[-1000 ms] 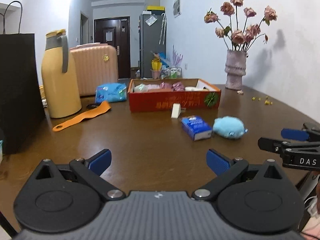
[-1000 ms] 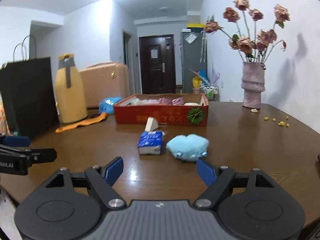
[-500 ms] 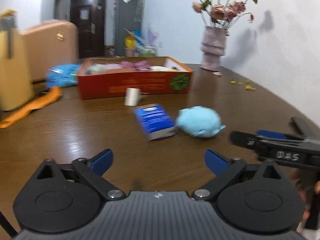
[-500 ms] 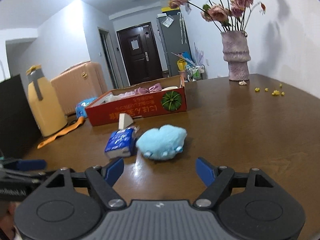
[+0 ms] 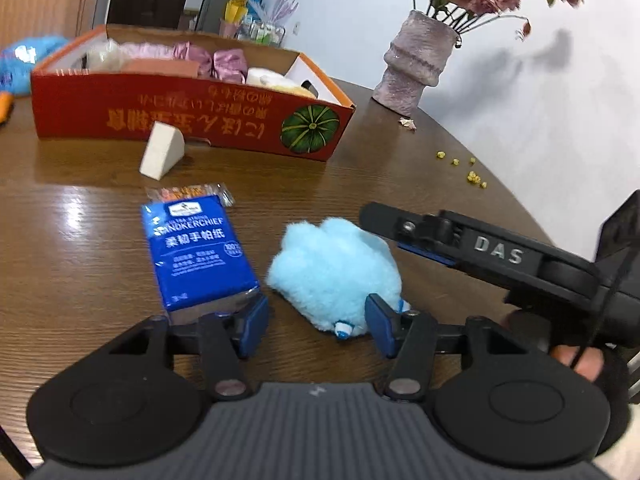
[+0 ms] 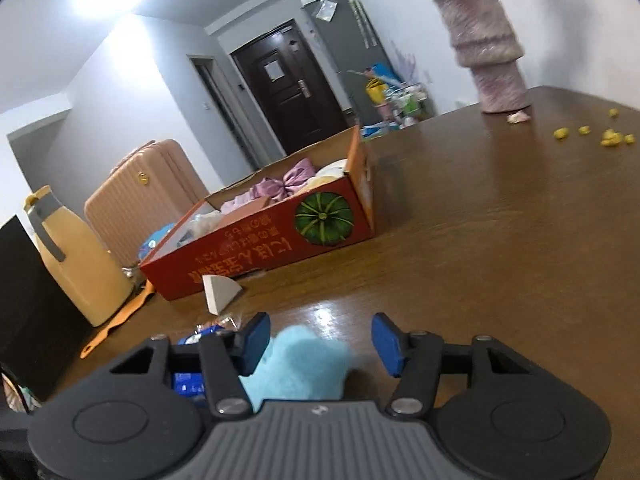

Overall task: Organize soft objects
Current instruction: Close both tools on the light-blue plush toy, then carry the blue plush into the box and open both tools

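While both tongs are closing, the scene reads:
Blue plush toy (image 5: pixel 336 272): on the desk (image 5: pixel 80 248), beside the tissue pack (image 5: pixel 198 248).
Left tongs (image 5: pixel 316 322): released, straddling the toy's near end.
Right tongs (image 6: pixel 320 342): released, toy between them.

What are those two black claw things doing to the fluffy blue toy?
A person is holding two grabber tools and tidying soft things on the brown table. Both the left gripper and the right gripper are closing in around the fluffy blue toy, which sits between their fingers, but neither has squeezed it yet. A blue tissue pack lies right beside the toy. Behind them sits the red box, which already holds other soft things.
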A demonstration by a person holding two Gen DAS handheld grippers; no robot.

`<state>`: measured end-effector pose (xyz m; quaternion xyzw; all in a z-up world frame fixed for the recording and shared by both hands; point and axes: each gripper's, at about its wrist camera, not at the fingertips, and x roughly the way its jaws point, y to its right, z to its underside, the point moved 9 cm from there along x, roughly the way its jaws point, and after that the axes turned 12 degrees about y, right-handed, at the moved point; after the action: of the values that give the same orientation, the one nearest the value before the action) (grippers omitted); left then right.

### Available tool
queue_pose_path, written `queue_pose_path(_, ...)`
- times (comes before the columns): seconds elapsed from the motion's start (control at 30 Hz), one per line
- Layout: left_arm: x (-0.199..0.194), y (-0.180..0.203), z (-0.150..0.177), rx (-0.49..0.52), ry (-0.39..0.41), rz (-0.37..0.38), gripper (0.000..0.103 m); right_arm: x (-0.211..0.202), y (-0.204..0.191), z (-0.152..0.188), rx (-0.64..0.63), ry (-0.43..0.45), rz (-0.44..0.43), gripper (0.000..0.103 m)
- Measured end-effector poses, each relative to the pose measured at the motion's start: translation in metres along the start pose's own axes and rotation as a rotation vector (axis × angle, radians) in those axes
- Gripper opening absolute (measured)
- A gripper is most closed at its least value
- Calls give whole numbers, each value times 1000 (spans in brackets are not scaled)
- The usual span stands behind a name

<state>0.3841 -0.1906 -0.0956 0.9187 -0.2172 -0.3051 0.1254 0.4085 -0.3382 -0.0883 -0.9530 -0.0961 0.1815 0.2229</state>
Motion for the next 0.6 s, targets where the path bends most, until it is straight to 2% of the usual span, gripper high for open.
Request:
queue_pose_path(0.1, 2, -7, -4, -41, 9, -8, 43, 10, -3, 5, -5, -42, -31, 33)
queue_pose_path(0.2, -4, -14, -9, -78, 35, -27, 42, 2, -7, 10, -35, -57, -40, 31)
queue_pose_path(0.3, -12, -15, -15, -121, 66, 6, 42, -14, -6, 13, 21, -76, -69, 28)
queue_pose_path(0.37, -12, -13, -16, -130, 73, 14, 42, -24, -6, 12, 40, -70, -83, 28)
queue_pose_path(0.43, -8, -12, -13, -132, 53, 10, 42, -28, -3, 5, 46, -25, -60, 29)
queue_pose_path(0.5, -3, -10, -10, -143, 42, 8, 42, -22, 2, 0, 36, -3, -34, 36)
queue_pose_path(0.6, 2, -7, -10, -110, 69, -3, 42, 2, 6, 7, 12, -48, -54, 39)
